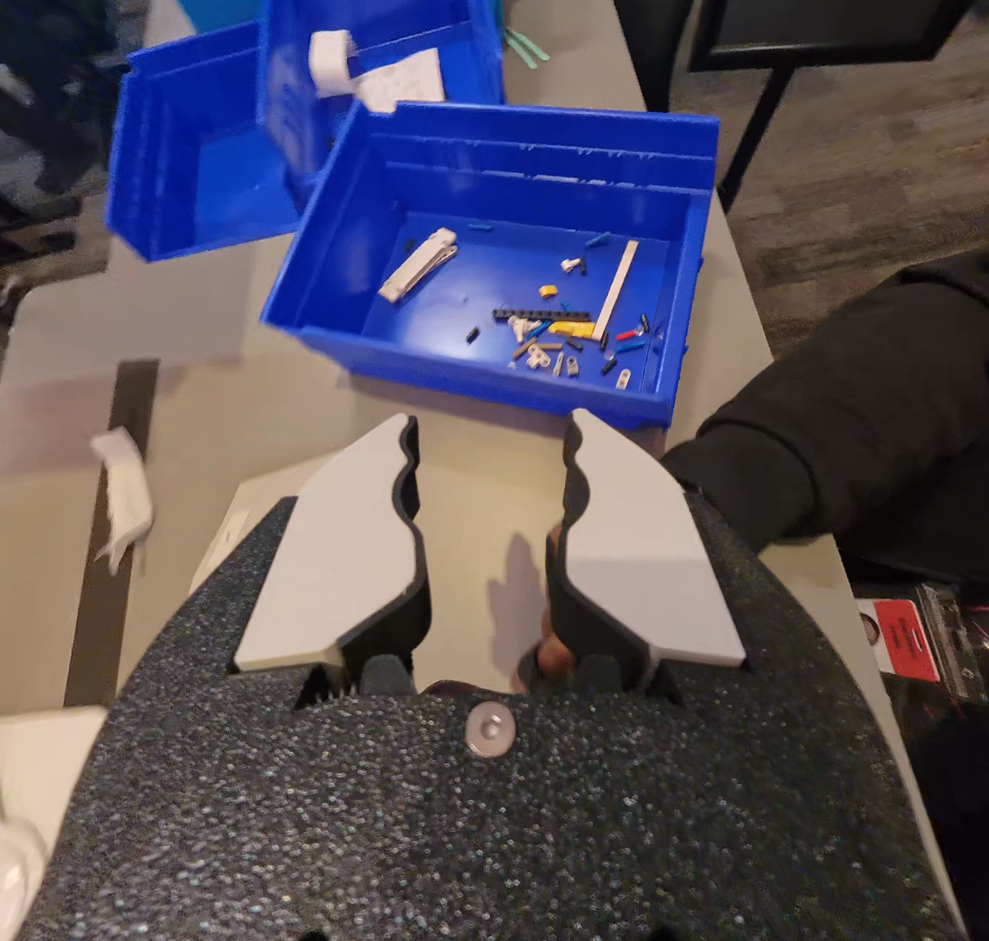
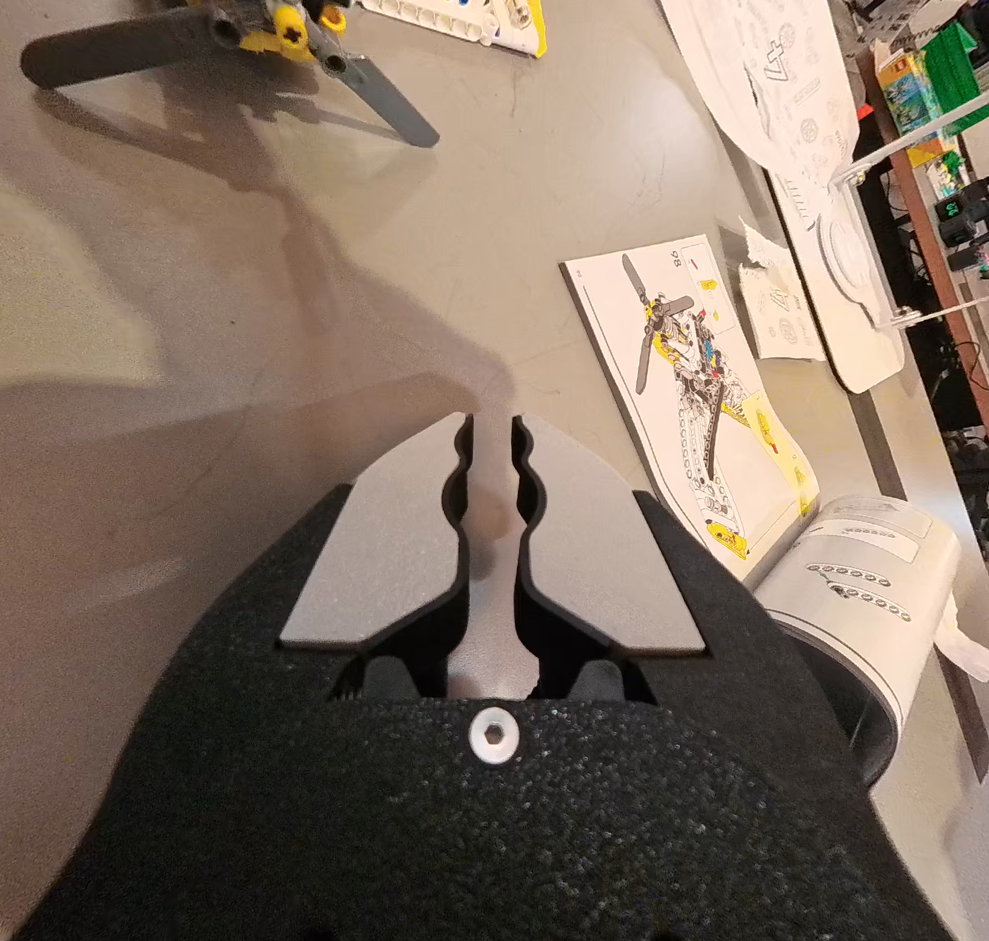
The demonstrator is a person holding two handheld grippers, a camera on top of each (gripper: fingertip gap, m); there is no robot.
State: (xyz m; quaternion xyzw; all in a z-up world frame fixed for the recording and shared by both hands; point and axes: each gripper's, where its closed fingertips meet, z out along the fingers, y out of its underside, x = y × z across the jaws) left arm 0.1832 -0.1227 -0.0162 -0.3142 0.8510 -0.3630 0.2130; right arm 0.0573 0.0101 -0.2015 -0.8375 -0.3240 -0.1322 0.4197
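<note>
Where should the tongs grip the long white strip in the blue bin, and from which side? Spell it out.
Grip the long white strip near its middle, across its narrow width, coming down from above. It lies flat on the floor of the blue bin, close to the right wall, its lower end among small loose parts. The upper stretch looks clearer, so the left tongs, open with nothing between them, probably fit best there.

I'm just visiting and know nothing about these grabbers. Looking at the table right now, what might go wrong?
The open left gripper hovers just short of the blue bin, whose small loose pieces could scatter if its wall gets bumped. The right gripper, jaws slightly apart and holding nothing, is beside the open instruction booklet; a sideways sweep might shove its pages.
</note>
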